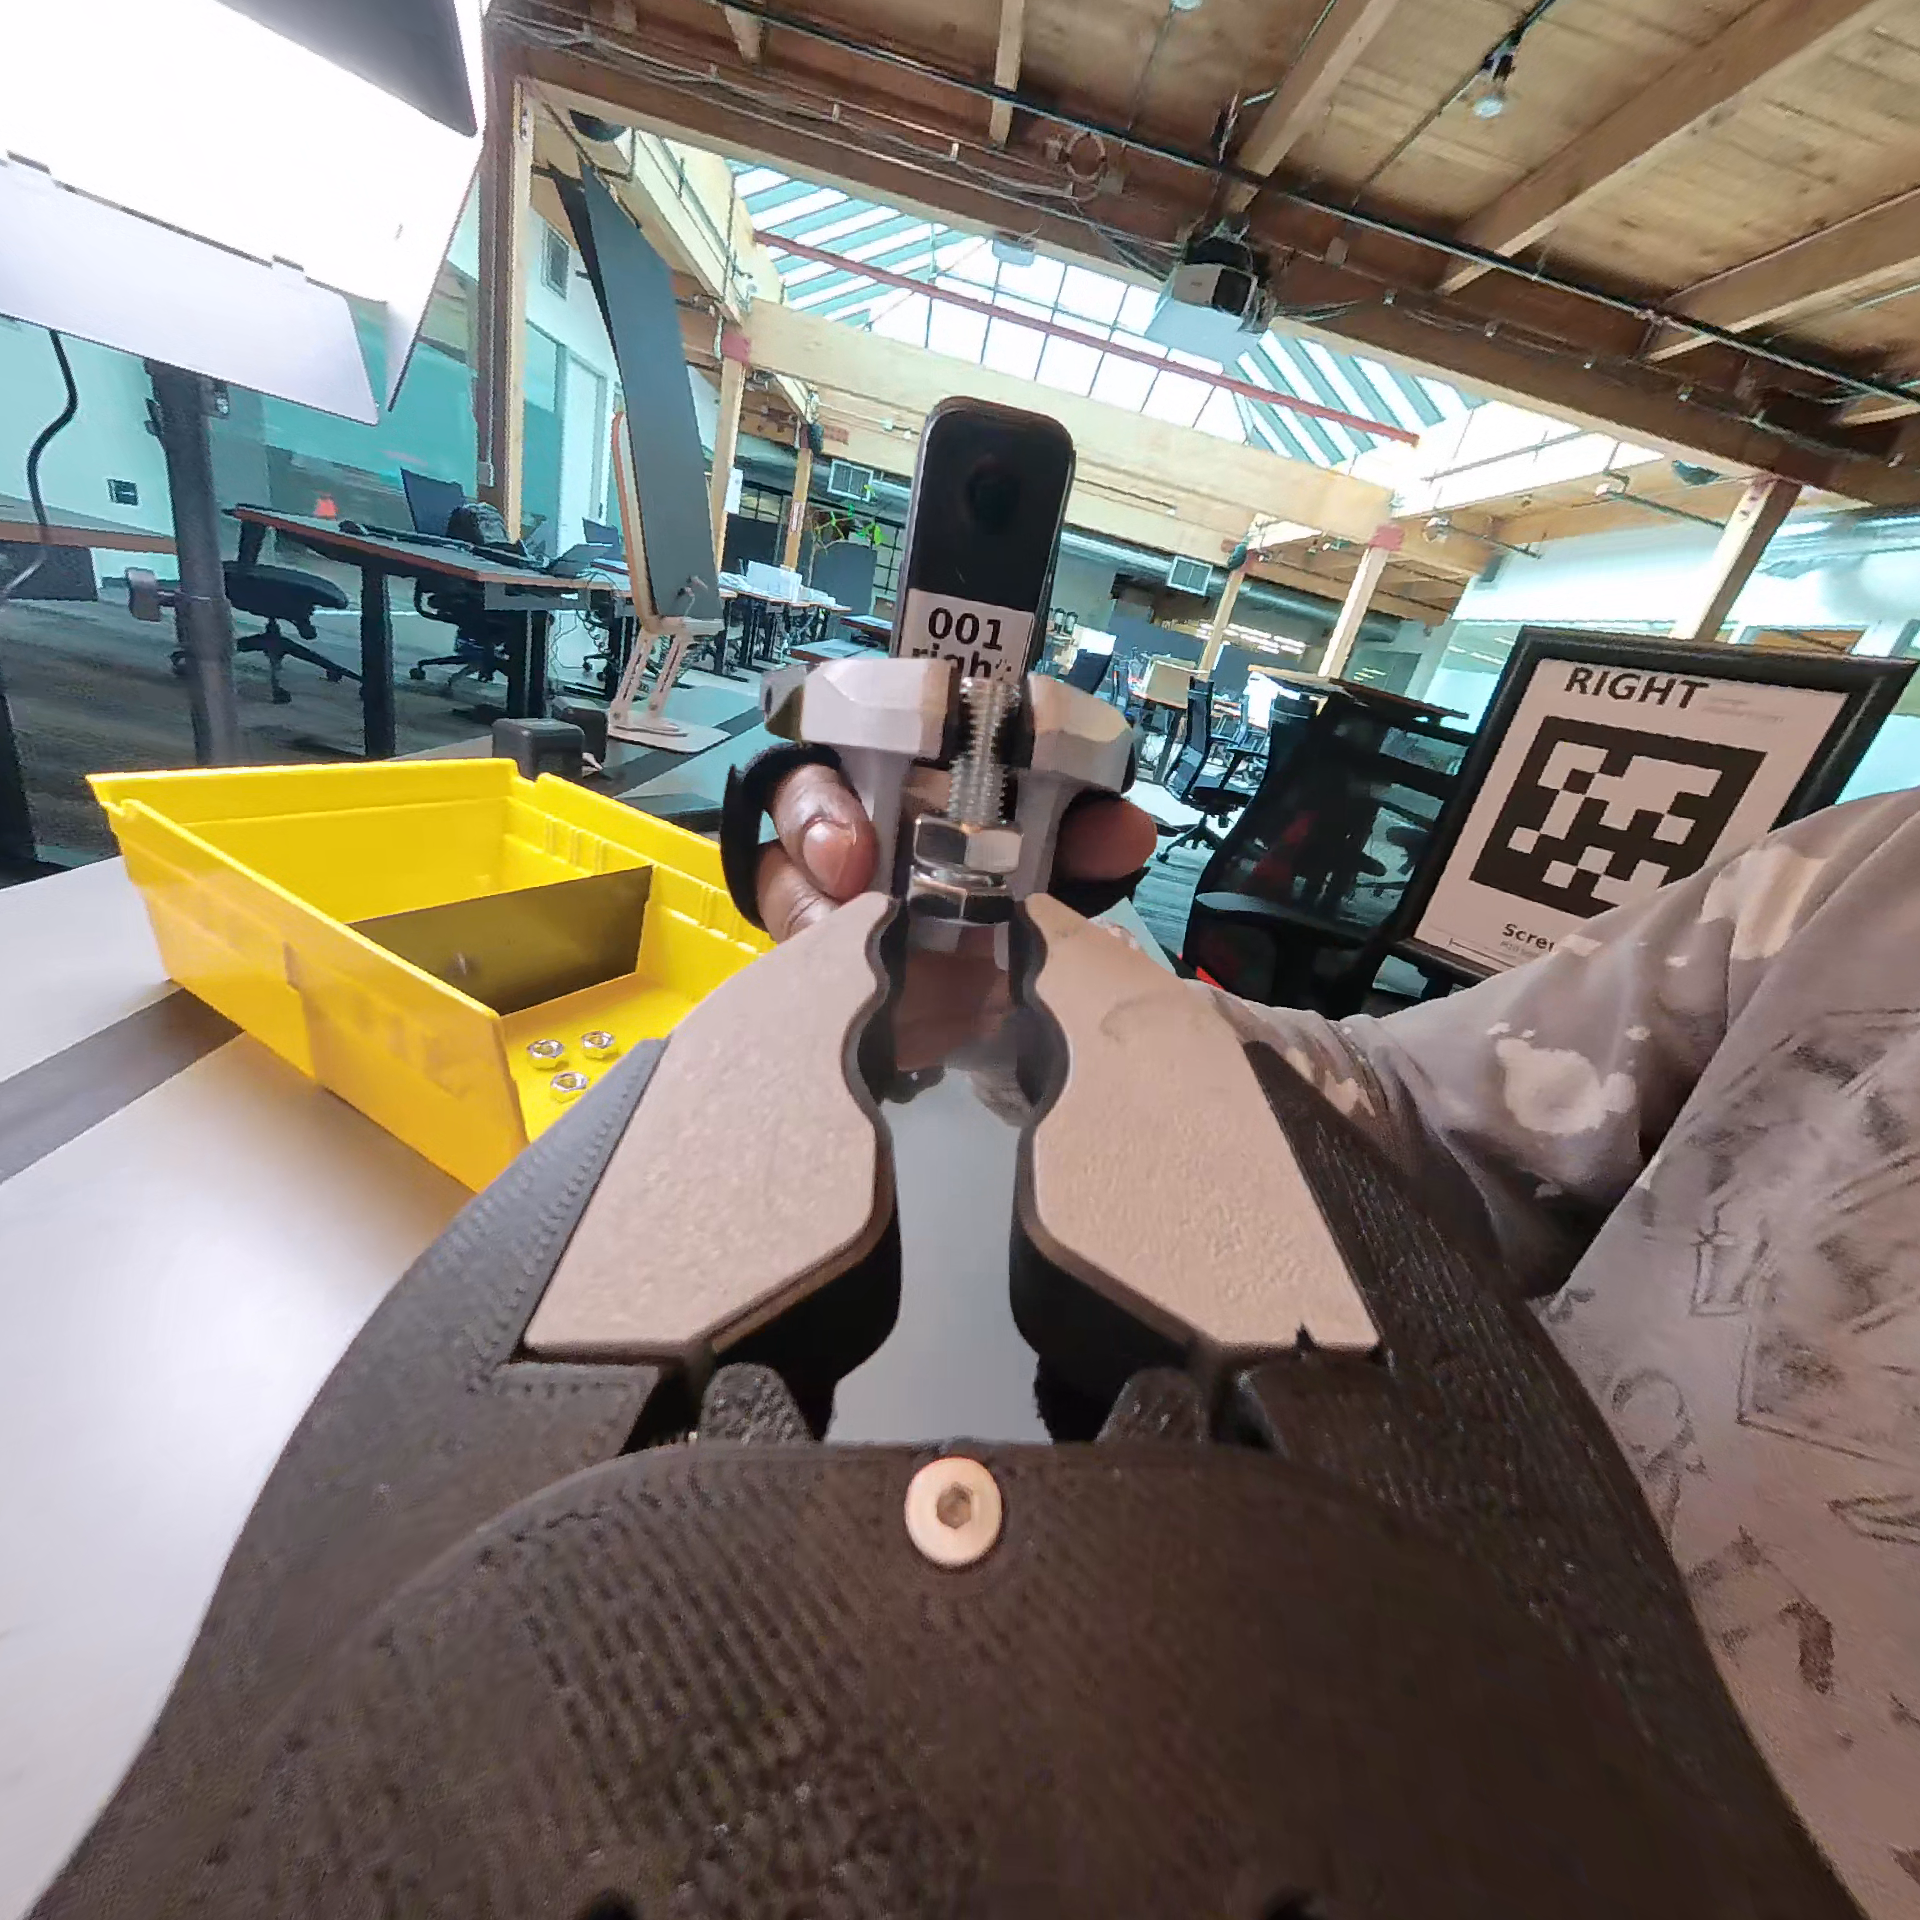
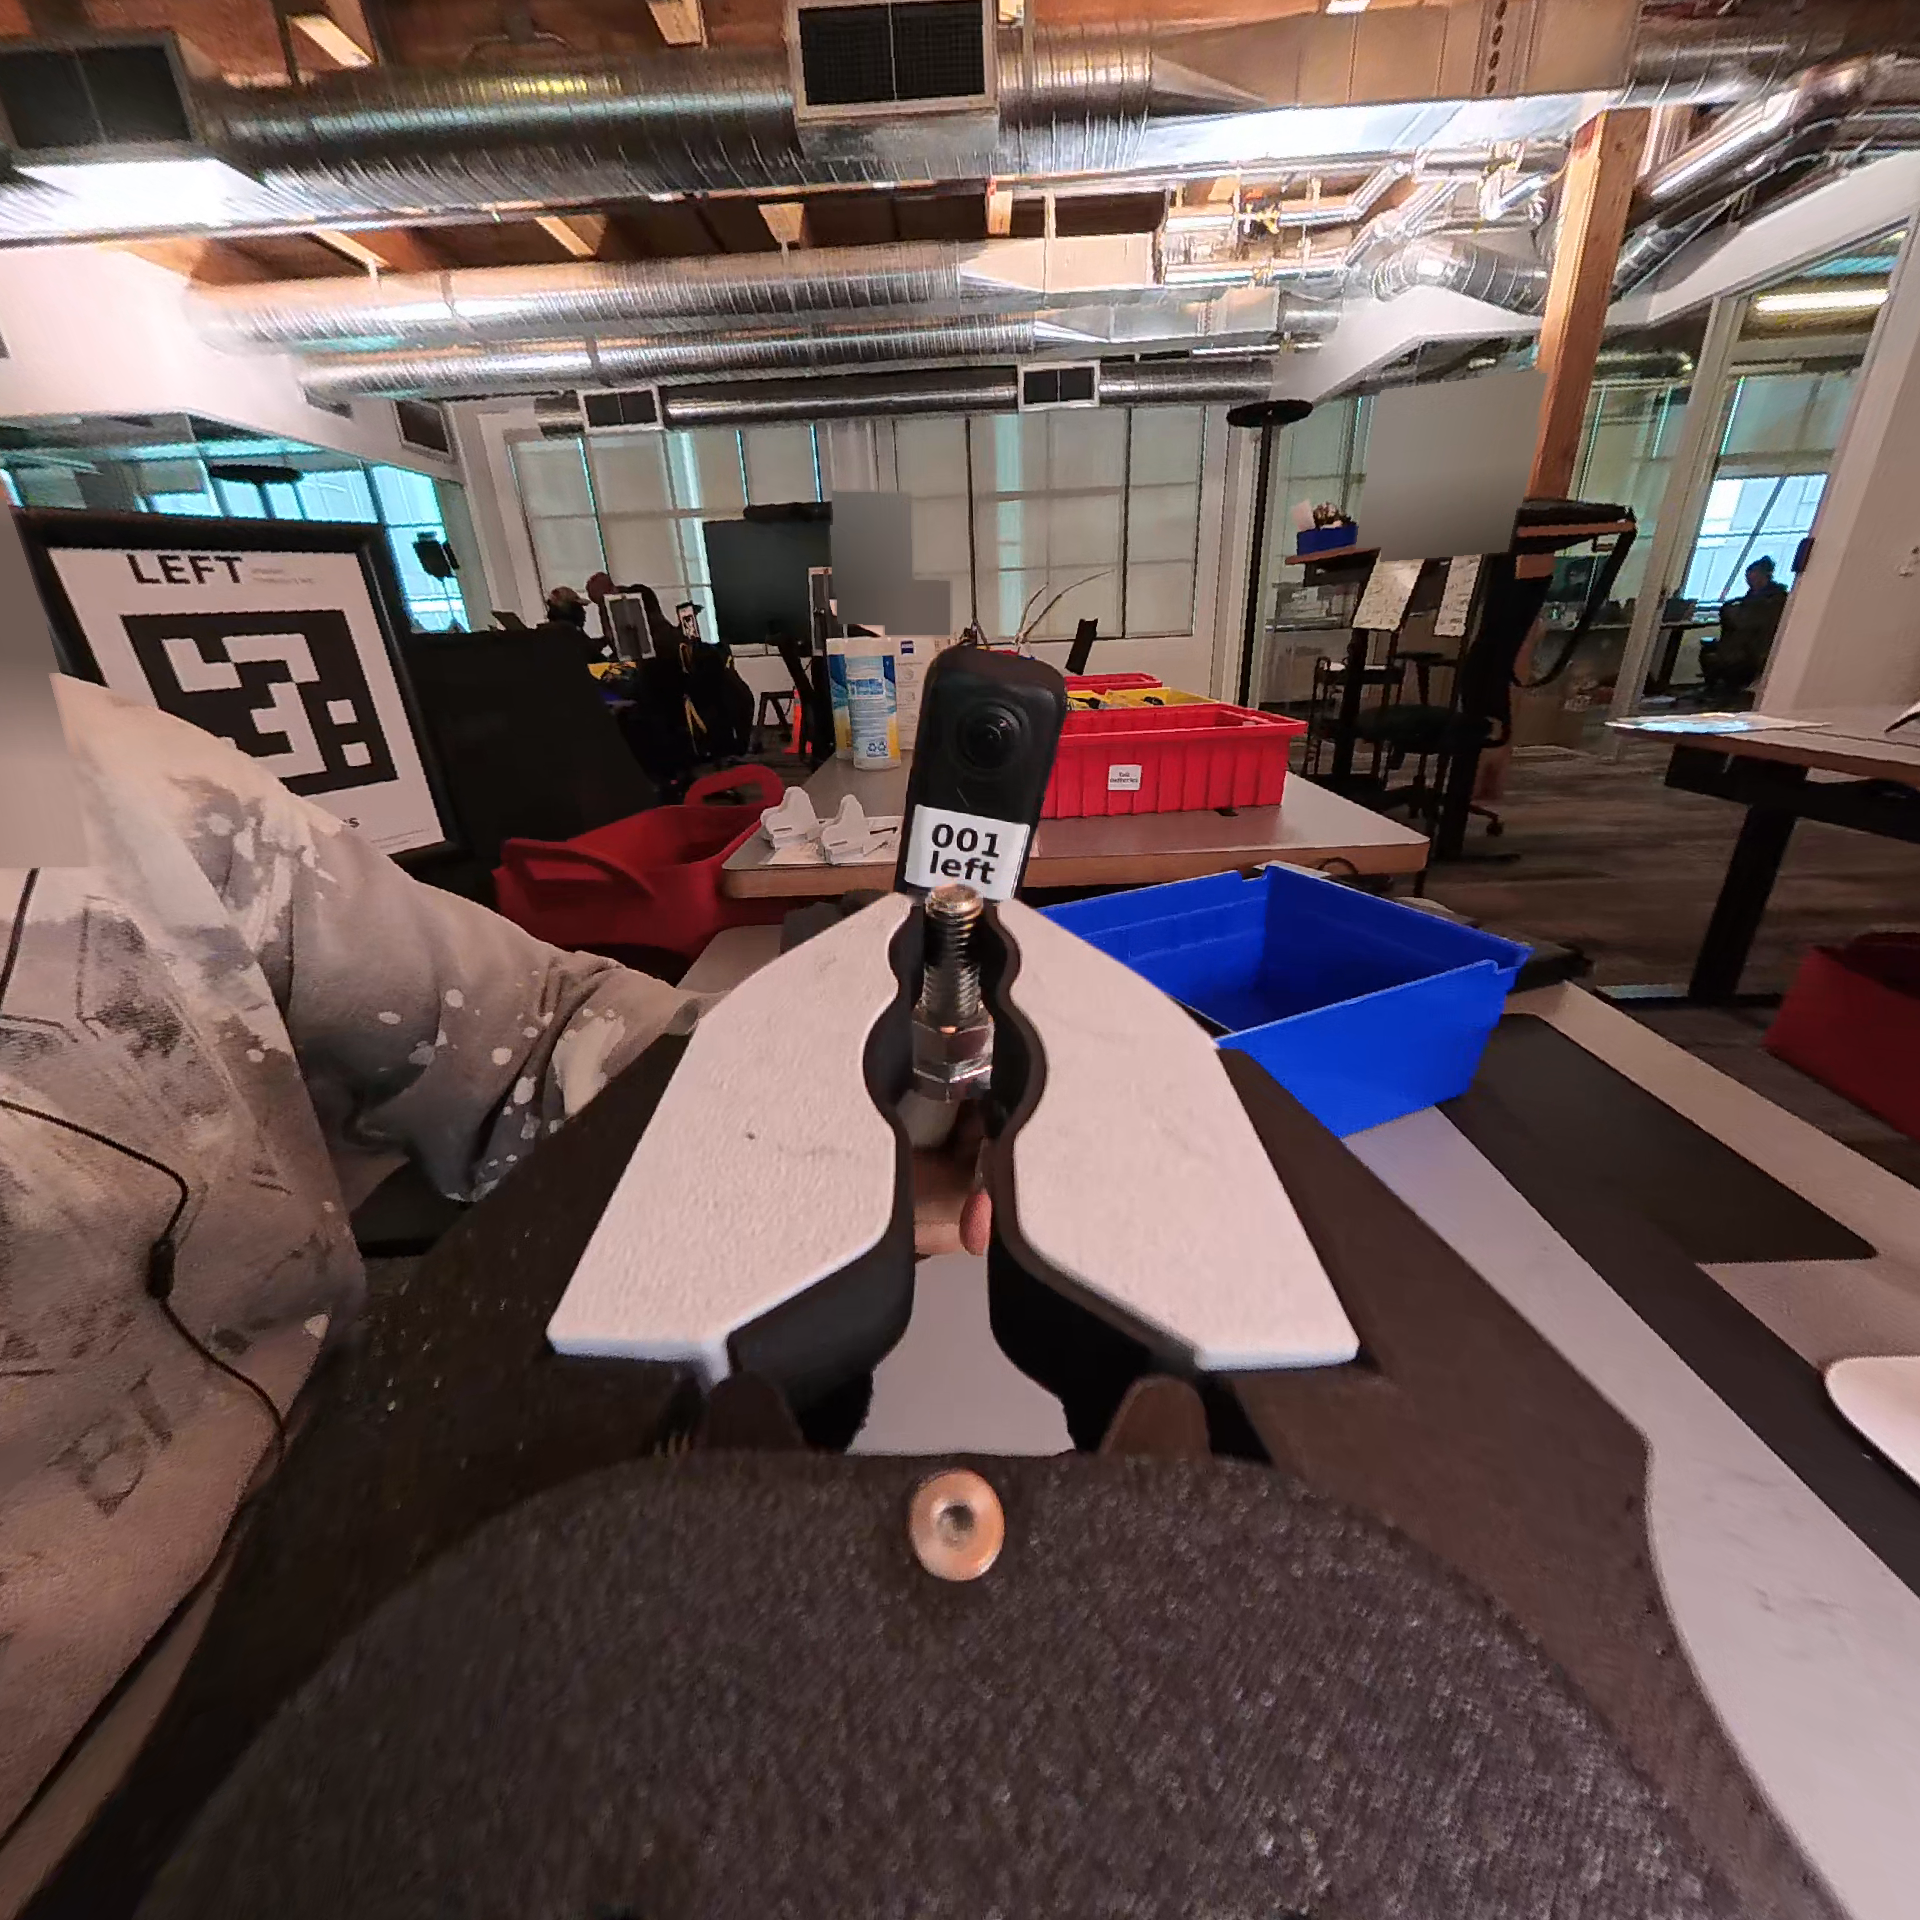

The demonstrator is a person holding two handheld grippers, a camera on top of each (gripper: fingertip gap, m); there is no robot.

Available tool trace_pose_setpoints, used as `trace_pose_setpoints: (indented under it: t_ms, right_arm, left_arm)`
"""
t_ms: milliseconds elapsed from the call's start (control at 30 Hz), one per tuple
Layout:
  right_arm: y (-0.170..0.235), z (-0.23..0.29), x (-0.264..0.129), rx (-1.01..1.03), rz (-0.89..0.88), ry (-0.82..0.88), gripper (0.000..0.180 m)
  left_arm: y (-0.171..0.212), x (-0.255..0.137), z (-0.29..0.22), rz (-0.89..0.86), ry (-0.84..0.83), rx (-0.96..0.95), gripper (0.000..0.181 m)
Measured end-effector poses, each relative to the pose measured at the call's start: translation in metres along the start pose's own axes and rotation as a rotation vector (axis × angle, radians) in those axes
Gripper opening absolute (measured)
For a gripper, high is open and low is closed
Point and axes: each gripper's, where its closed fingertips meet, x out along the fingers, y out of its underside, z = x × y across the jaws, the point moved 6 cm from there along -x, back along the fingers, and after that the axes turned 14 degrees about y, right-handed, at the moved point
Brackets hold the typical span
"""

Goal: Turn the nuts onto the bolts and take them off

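Here the two tools face each other tip to tip above the grey surface [image 1: 156,1195], each bearing a black camera. The left tool [image 1: 956,914], with grey textured fingers [image 1: 727,1143] on a black body, is clamped on the hexagonal head end of a silver threaded steel bolt [image 1: 971,758]; the shank stands up beyond its tips. The right tool [image 2: 951,925] is closed around the shank of that bolt [image 2: 951,977], the free threaded end showing at its tips. A silver hexagonal steel nut [image 1: 961,854] sits on the thread just ahead of the left tool's tips, between both tools. To the left of the left tool lies a yellow plastic bin [image 1: 312,914] holding three loose silver nuts [image 1: 566,1060]. To the right of the right tool rests a blue plastic bin [image 2: 1382,1049].
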Motion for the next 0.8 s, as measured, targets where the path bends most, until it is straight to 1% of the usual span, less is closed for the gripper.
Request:
trace_pose_setpoints:
  t_ms: [133,433,600,633,733,800]
  right_arm:
    - [0.002,-0.001,0.000,-0.003,0.013,0.002,0.010]
    - [0.005,-0.003,0.002,-0.021,0.003,0.025,0.010]
    - [0.006,-0.004,0.003,-0.025,0.006,0.038,0.010]
    - [0.005,-0.005,0.003,-0.033,0.013,0.056,0.010]
    - [-0.004,-0.015,-0.001,-0.075,-0.017,0.194,0.026]
    - [-0.010,-0.021,-0.003,-0.095,-0.014,0.291,0.032]
  left_arm:
    - [0.002,0.001,0.000,0.015,-0.012,0.009,0.018]
    - [0.003,0.000,0.003,-0.026,-0.032,0.003,0.019]
    - [0.002,-0.002,0.003,0.008,-0.063,0.057,0.018]
    - [0.002,-0.003,0.003,0.008,-0.086,0.074,0.018]
    - [-0.003,-0.011,0.008,-0.030,-0.168,0.106,0.018]
    - [-0.008,-0.018,0.012,-0.053,-0.260,0.131,0.018]
